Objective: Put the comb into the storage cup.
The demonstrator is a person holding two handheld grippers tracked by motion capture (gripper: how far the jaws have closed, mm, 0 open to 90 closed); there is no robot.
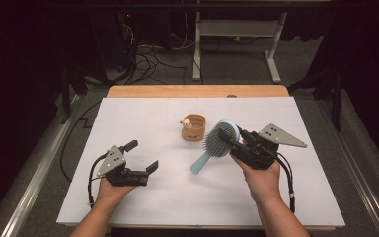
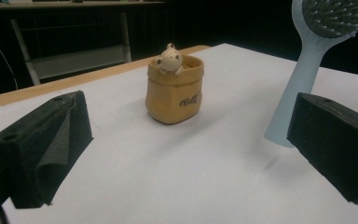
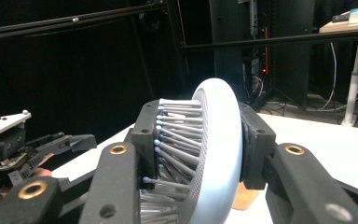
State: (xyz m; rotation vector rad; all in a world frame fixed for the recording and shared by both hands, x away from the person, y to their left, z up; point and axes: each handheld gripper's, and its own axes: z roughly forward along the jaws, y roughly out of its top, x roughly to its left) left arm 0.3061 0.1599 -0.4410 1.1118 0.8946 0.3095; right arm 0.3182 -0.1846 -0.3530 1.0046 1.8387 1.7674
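Holding the hairbrush (image 1: 216, 143) by its round head, your right gripper (image 1: 237, 138) has its jaws pinched across it, one pad in the bristles and one on the smooth pale-blue back; the right gripper view shows that clamp close up (image 3: 200, 158). A grip on the head leaves the long handle free, and in the high view the handle slants down toward the lower left, its tip close to or touching the white table (image 1: 177, 197); you cannot tell which from these frames. My guess is that you hold it this way so the handle end can lead into the small tan pouch (image 1: 193, 128), which stands upright just above and left of the brush, near the middle of the frame, mouth up.

Your left gripper (image 1: 142, 157) sits in the lower left of the high view with its jaws spread wide and nothing between them. Its own view looks between the two black pads at the pouch (image 2: 175, 91) in the centre, with the brush handle (image 2: 298, 84) at the right edge. That placement reads as waiting, ready to steady the pouch if it tips.

Count: one hairbrush, one pouch with one little figure (image 2: 169, 59) peeking over its rim, two grippers, one table.
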